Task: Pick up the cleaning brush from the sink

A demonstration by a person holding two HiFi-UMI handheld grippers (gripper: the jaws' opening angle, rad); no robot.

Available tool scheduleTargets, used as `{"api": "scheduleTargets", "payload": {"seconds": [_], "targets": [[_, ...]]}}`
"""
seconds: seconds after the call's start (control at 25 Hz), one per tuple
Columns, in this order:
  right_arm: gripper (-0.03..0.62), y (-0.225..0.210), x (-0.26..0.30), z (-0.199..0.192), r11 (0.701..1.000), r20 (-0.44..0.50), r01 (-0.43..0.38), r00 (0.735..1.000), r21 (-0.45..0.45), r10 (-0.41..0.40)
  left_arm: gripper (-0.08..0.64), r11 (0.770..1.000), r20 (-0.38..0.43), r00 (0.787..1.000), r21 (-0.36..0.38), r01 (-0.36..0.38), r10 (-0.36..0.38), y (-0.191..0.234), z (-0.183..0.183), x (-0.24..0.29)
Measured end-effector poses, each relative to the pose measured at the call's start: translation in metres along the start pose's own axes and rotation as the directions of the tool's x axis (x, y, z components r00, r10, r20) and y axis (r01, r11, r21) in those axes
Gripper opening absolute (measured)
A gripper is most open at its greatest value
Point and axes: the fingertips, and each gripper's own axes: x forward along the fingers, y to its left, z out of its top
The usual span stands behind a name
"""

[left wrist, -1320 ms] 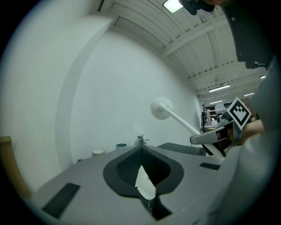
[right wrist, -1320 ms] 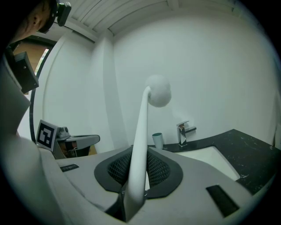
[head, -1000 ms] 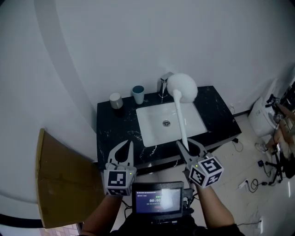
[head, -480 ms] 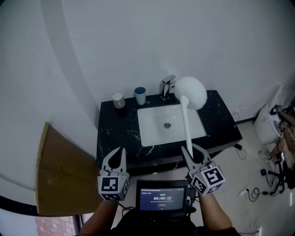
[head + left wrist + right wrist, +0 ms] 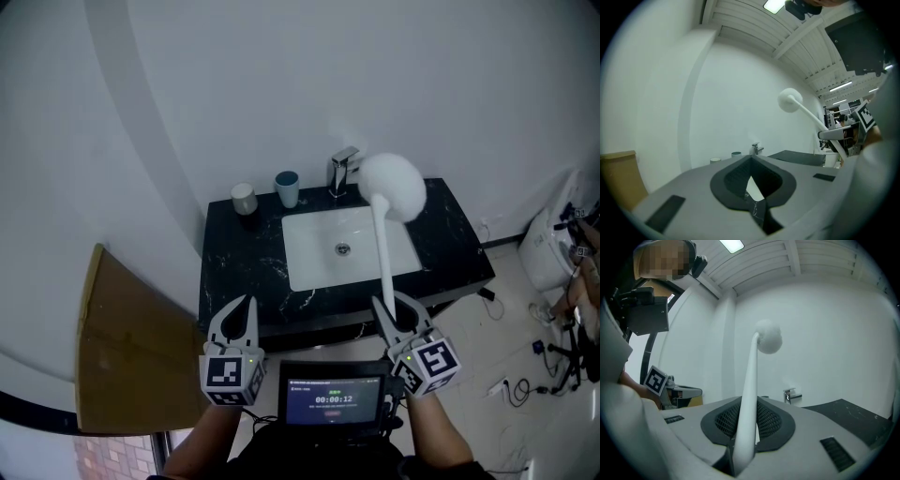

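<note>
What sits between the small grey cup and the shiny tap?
A blue-green round cup, standing on the black marble countertop; the head view shows it.

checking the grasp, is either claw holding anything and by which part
The right claw holds the brush by the near end of its handle, with the head out front. The left claw is shut and empty.
</note>
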Motion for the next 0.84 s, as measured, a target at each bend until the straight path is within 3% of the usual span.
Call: {"api": "scheduleTargets", "payload": {"seconds": [0.84], "targets": [[0.054,0.014,-0.001,-0.001,0.999,0.013,0.037,0.999,-0.01,-0.037,0.017,0.999,0.013,0.999,0.012,0.03,-0.03,0.009,-0.003,-0.014]]}}
